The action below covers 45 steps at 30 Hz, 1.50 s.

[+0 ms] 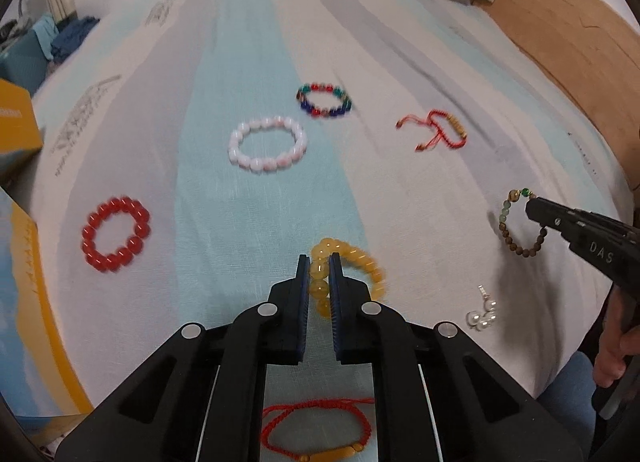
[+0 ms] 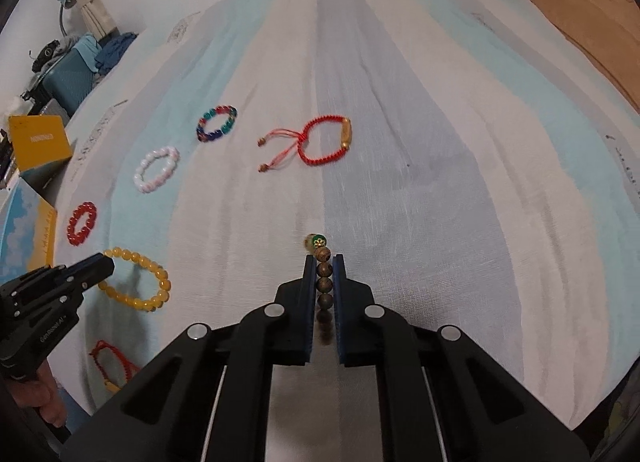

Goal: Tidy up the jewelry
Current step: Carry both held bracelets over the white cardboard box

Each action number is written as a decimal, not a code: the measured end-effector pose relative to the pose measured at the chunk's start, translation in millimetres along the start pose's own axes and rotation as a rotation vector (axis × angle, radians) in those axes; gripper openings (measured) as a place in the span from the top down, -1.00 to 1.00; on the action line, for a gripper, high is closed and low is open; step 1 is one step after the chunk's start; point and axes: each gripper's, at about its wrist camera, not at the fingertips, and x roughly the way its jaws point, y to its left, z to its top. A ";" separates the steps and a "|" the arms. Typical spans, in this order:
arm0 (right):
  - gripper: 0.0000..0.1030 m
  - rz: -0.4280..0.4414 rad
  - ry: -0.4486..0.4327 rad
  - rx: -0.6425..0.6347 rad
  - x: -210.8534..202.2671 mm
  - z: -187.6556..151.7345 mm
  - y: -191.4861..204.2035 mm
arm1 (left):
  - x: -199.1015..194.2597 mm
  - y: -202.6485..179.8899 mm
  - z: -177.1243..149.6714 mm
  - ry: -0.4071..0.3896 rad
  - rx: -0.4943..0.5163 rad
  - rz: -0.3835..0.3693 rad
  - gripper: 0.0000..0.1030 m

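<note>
My left gripper (image 1: pixel 319 262) is shut on a yellow bead bracelet (image 1: pixel 360 262), which hangs to the right of its jaws; it also shows in the right wrist view (image 2: pixel 138 282). My right gripper (image 2: pixel 324 262) is shut on a brown wooden bead bracelet (image 2: pixel 323 282) with a green bead at its top; it also shows in the left wrist view (image 1: pixel 516 226). On the striped cloth lie a red bead bracelet (image 1: pixel 115 239), a pink-white bead bracelet (image 1: pixel 267 144), a multicoloured bead bracelet (image 1: pixel 324 100) and a red cord bracelet (image 1: pixel 440 128).
A second red cord bracelet (image 1: pixel 316 430) lies under my left gripper. Pearl earrings (image 1: pixel 482 312) lie at the right. Yellow and blue boxes (image 1: pixel 18 126) stand along the left edge of the bed. A wooden floor (image 1: pixel 568 30) lies at the right.
</note>
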 end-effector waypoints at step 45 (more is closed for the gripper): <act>0.86 0.101 -0.133 -0.238 -123.6 6.6 216.2 | -208.8 121.1 -22.1 -0.190 -0.140 0.147 0.84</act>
